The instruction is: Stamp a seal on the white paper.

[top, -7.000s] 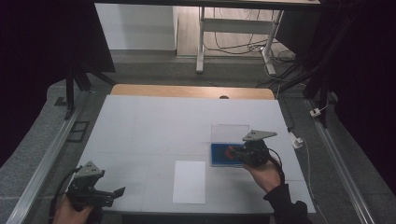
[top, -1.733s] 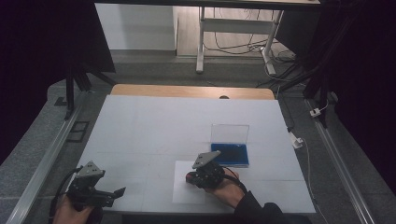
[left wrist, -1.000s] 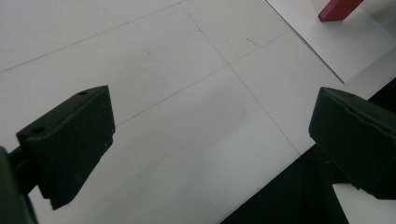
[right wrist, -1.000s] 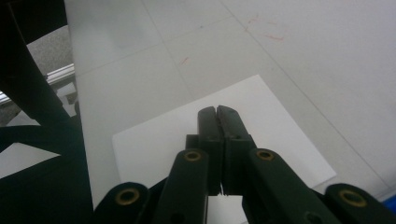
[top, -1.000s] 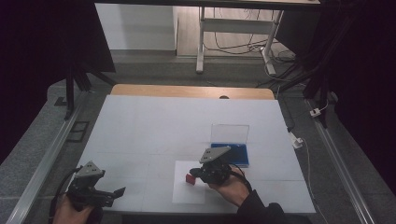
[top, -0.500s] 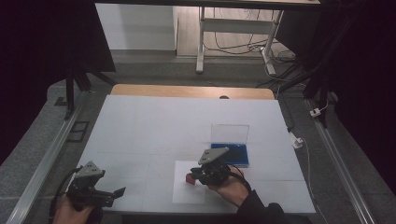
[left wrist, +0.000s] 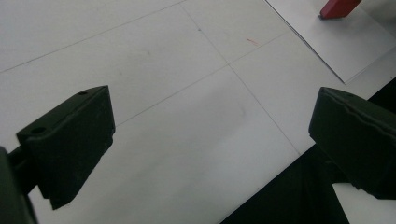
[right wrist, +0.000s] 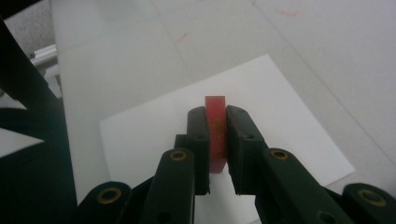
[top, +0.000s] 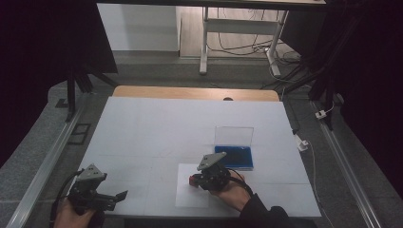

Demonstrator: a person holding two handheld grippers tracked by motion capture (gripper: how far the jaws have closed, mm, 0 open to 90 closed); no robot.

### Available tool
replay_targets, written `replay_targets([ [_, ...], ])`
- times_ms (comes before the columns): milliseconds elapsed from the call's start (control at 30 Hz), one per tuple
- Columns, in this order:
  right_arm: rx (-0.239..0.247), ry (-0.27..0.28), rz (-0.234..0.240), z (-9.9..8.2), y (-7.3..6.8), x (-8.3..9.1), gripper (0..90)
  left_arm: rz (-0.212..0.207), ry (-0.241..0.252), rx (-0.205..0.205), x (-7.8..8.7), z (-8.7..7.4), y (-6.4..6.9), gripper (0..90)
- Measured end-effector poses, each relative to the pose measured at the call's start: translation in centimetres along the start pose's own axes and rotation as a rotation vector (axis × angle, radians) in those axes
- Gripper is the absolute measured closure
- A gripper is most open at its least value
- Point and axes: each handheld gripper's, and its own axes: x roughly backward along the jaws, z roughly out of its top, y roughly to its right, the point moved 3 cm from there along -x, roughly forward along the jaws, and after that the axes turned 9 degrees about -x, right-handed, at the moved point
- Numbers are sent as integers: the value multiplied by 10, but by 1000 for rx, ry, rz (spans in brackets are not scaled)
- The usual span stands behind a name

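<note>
both claws, the left claw and the right claw, are matte black with blocky jaws, brass-ringed screw holes, grey three-cornered top plates and black trailing cables; dark sleeve behind the right claw.

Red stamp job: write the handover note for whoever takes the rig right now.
Right hand-held gripper: shut on the small red rectangular stamp block, held over the white paper sheet; its jaws have just been closing on the block.
Left hand-held gripper: open, holding nothing, at the near left edge of the white table.
Blue ink pad in its open clear-lidded case: just beyond the sheet, to its right.
Done: stamp picked up and brought to the sheet.
Left: probably press it on the paper; I can't tell whether a print is there yet.
</note>
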Motion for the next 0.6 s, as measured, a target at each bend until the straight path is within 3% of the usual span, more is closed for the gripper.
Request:
replay_targets([
  [367, -35, 63, -1, 6, 5, 15, 803, 0, 0, 1, 0, 0, 0, 10],
  [600, -53, 94, -29, 7, 13, 27, 804, 1, 1, -1, 0, 0, 0, 10],
])
